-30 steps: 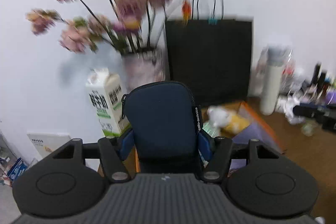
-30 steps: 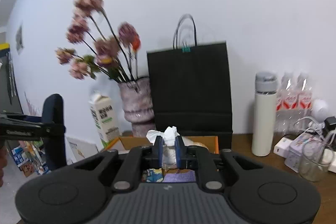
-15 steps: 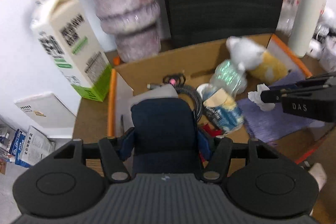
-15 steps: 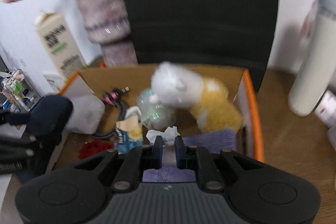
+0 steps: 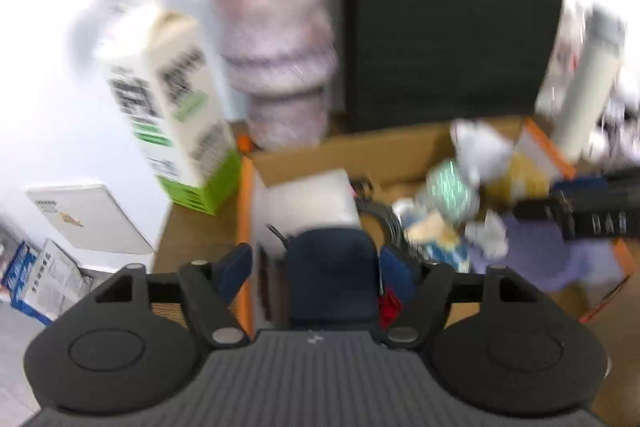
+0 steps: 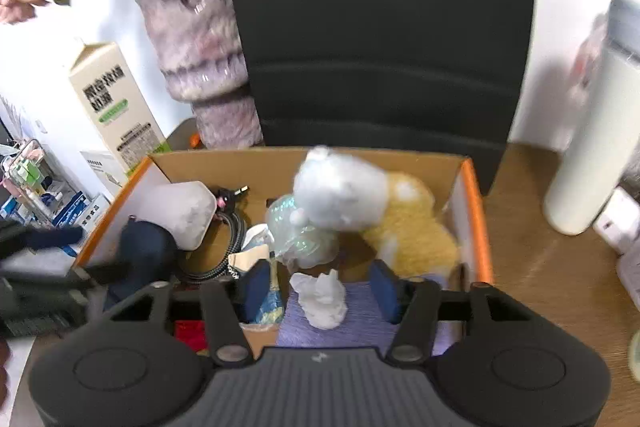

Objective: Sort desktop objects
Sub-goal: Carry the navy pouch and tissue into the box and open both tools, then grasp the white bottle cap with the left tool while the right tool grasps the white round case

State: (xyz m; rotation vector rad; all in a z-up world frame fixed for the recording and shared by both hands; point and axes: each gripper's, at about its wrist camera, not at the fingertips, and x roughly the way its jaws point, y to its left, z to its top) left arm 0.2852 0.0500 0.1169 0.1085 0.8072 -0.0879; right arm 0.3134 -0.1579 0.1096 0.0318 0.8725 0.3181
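An orange-edged cardboard box [image 6: 474,227] sits on the desk and holds several things. My left gripper [image 5: 316,271] is low over its left end, its jaws opening around a dark blue pouch [image 5: 332,275]. The left pad [image 5: 236,271] stands clear of the pouch. My right gripper [image 6: 320,287] is also opening. Between its pads a crumpled white tissue [image 6: 322,301] lies loose on a purple cloth [image 6: 360,327] in the box. In the right wrist view the pouch [image 6: 144,255] shows at the box's left wall.
The box also holds a white and yellow plush toy [image 6: 368,203], a crumpled clear bottle [image 6: 304,235], a dark cable [image 6: 228,247] and a white pack [image 6: 180,211]. Behind it stand a milk carton [image 6: 116,107], a vase [image 6: 200,67] and a black bag [image 6: 380,27]. A white flask [image 6: 592,131] is at the right.
Both grippers tipped down from facing the wall to over the box. The right jaws opened and let go of the tissue. The left jaws widened off the pouch.
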